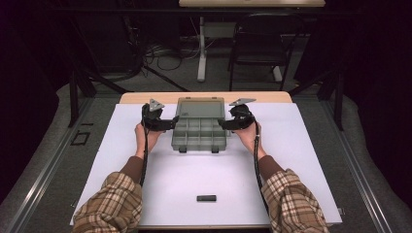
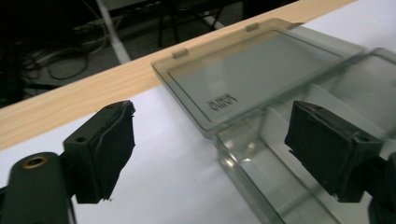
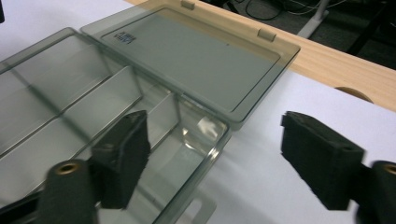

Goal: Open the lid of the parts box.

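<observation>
Judging by the layout, you have the smoky translucent plastic compartment box [image 1: 199,129] at the white mat's [image 1: 301,160] twelve o'clock, lid [image 1: 200,107] flat open. Your left gripper [image 1: 171,123] and right gripper [image 1: 222,124] flank it, jaws apart, gripping nothing; compartments remain unfilled.

White-covered tabletop with an open organiser box and a small black block

The light wooden tabletop [image 1: 145,97] is covered by a white sheet [image 1: 204,170], bare wood showing only along its far edge. A clear grey plastic compartment box [image 1: 199,133] lies near that far edge, lid [image 1: 200,108] folded flat open; a small black rectangular block [image 1: 206,198] lies near the front edge, well apart.
</observation>
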Action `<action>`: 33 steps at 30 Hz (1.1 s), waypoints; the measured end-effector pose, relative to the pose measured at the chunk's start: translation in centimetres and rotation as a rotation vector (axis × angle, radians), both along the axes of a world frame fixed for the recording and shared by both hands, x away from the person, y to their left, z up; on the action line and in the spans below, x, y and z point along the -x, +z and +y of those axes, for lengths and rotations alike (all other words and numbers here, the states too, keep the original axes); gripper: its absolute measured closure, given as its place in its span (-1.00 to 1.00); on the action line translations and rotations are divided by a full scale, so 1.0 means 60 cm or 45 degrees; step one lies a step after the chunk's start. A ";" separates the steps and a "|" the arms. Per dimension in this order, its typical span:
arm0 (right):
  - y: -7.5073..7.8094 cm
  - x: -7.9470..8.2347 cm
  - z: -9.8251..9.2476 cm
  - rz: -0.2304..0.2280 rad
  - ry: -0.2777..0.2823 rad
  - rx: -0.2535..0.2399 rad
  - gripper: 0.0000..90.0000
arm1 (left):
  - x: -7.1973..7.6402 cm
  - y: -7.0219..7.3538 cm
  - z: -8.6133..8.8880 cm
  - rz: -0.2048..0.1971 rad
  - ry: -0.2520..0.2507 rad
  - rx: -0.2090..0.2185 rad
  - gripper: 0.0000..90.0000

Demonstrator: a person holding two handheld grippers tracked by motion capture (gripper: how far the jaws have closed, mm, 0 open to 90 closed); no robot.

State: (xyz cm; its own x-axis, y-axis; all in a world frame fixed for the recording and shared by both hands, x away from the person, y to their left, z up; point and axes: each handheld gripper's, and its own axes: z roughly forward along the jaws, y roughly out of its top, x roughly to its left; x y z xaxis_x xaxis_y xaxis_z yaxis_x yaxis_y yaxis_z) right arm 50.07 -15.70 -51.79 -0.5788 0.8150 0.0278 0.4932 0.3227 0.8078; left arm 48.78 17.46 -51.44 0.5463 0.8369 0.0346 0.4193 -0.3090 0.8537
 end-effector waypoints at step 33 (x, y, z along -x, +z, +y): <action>-0.001 0.187 -0.056 -0.087 0.260 0.001 -0.99 | 0.146 -0.020 0.026 -0.018 -0.141 -0.068 -1.00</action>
